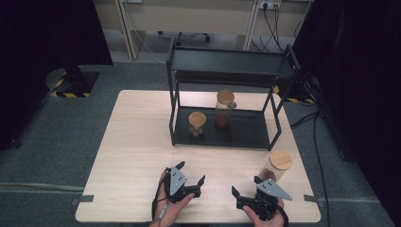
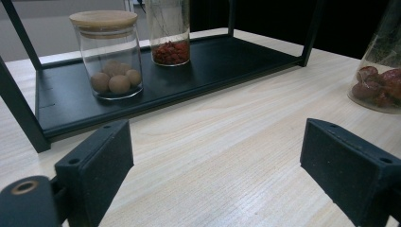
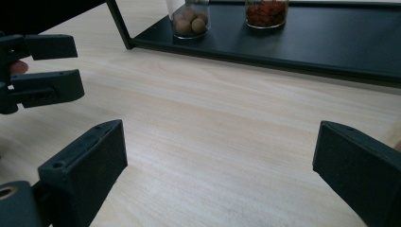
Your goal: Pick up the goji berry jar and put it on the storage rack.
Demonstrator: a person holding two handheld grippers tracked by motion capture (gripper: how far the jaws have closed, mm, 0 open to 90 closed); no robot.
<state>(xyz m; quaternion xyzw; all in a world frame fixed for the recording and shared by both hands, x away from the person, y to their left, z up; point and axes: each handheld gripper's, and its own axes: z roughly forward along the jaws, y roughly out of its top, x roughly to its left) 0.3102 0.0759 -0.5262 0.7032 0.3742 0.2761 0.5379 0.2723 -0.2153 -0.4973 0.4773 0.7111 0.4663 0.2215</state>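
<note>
Currently left gripper [image 1: 197,185] sits low over the pale wooden table [image 1: 137,142], near its front edge, jaws spread wide with bare tabletop between them, holding nothing. Ahead of it, black metal two-tier rack [image 1: 227,71]: on its lower shelf, short glass jar with a wooden lid and round brown balls inside [image 1: 197,125], and just right of it, a bit further back, a taller wooden-lidded glass jar with red bits at the bottom [image 1: 223,109]. Right gripper [image 1: 246,190] is also near the front edge, jaws wide apart, nothing gripped. Just beside it on its right, standing on the table, a wooden-lidded glass jar with dark red fruit [image 1: 275,168]; can't tell if they touch. Both grippers stay apart from each other.
</note>
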